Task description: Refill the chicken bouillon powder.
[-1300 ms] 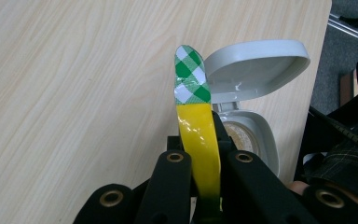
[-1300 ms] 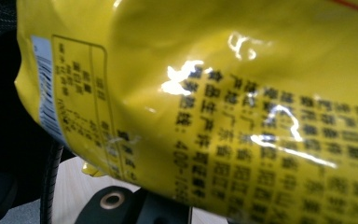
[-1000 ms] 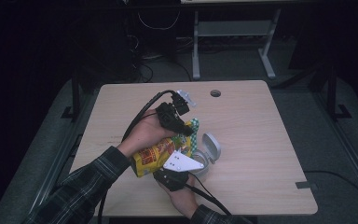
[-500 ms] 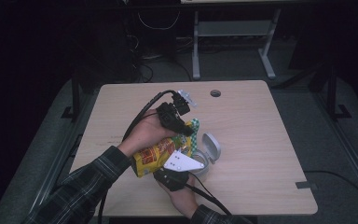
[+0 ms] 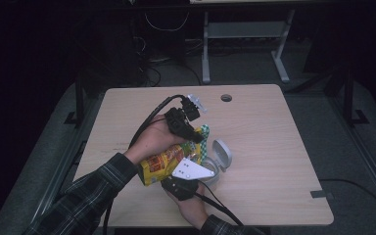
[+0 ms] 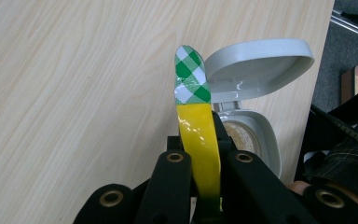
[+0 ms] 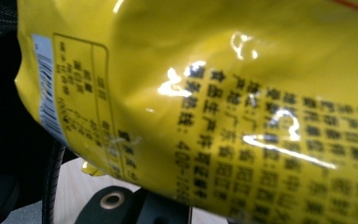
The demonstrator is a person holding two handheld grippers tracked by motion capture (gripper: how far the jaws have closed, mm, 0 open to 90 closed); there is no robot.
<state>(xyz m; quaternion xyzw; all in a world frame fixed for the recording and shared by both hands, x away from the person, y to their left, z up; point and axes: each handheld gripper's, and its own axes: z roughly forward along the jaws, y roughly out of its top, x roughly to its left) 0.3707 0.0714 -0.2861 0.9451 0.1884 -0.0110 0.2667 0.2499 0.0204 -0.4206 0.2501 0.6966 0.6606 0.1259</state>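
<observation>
A yellow snack bag (image 5: 162, 164) with a green-and-white checked top hangs tilted over the table. My left gripper (image 5: 194, 139) is shut on its top edge; in the left gripper view the bag's edge (image 6: 198, 135) stands up between the closed jaws of that gripper (image 6: 207, 164). Just past it sits a white flip-top container (image 6: 257, 136) with its lid (image 6: 256, 60) open and something brownish inside. My right gripper (image 5: 183, 177) is under the bag's lower end. The bag's printed back (image 7: 223, 93) hides most of its jaws, so their state is unclear.
The container (image 5: 216, 166) stands near the middle of the wooden table (image 5: 274, 127). A cable hole (image 5: 226, 98) lies at the far edge. Cables trail from both grippers. Plaid sleeves come in from the front edge.
</observation>
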